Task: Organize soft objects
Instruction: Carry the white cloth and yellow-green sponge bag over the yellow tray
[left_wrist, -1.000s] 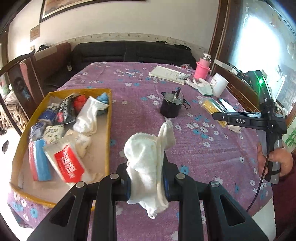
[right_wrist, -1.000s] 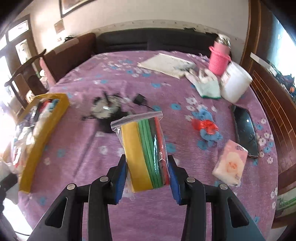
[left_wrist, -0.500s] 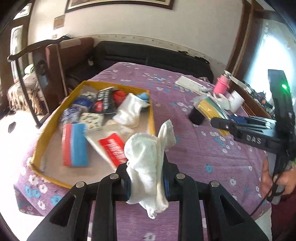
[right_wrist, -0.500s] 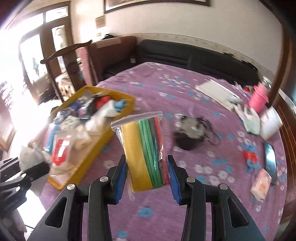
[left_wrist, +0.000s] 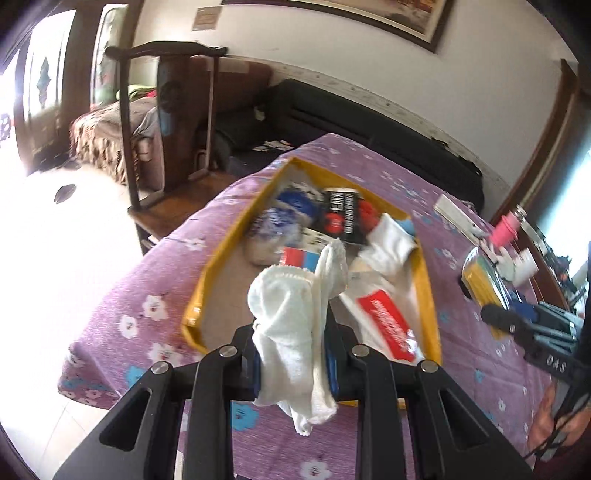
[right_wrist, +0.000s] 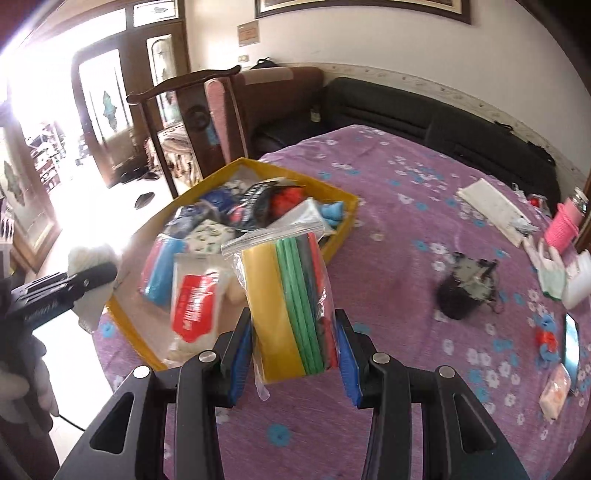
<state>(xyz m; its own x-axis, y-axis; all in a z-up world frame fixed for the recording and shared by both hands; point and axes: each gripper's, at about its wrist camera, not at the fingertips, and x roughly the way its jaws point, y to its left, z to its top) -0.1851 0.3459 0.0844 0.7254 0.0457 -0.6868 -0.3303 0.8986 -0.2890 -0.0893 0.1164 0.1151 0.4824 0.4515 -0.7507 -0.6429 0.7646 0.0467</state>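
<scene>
My left gripper (left_wrist: 293, 363) is shut on a white towel (left_wrist: 295, 317), held above the near end of the yellow tray (left_wrist: 210, 266). That tray holds several soft packs, among them a red-and-white pouch (left_wrist: 388, 325) and a white sock (left_wrist: 391, 247). In the right wrist view my right gripper (right_wrist: 293, 356) is shut on a clear zip bag of coloured cloths (right_wrist: 291, 299), to the right of the yellow tray (right_wrist: 343, 236). The left gripper (right_wrist: 79, 282) with its white towel (right_wrist: 90, 254) shows at that view's left edge. The zip bag (left_wrist: 480, 280) also appears at the right of the left wrist view.
On the purple flowered tablecloth (right_wrist: 406, 206) lie a black round device with wires (right_wrist: 461, 291), a pink bottle (right_wrist: 563, 225), a white cup (right_wrist: 580, 280), a phone (right_wrist: 570, 343), a blue-and-red toy (right_wrist: 546, 338) and a pink packet (right_wrist: 556, 387). A wooden chair (right_wrist: 207, 122) stands beyond the tray.
Both grippers have swung left toward the yellow tray, each keeping its load. The tray now lies straight ahead of the left gripper and just left of the right one.
</scene>
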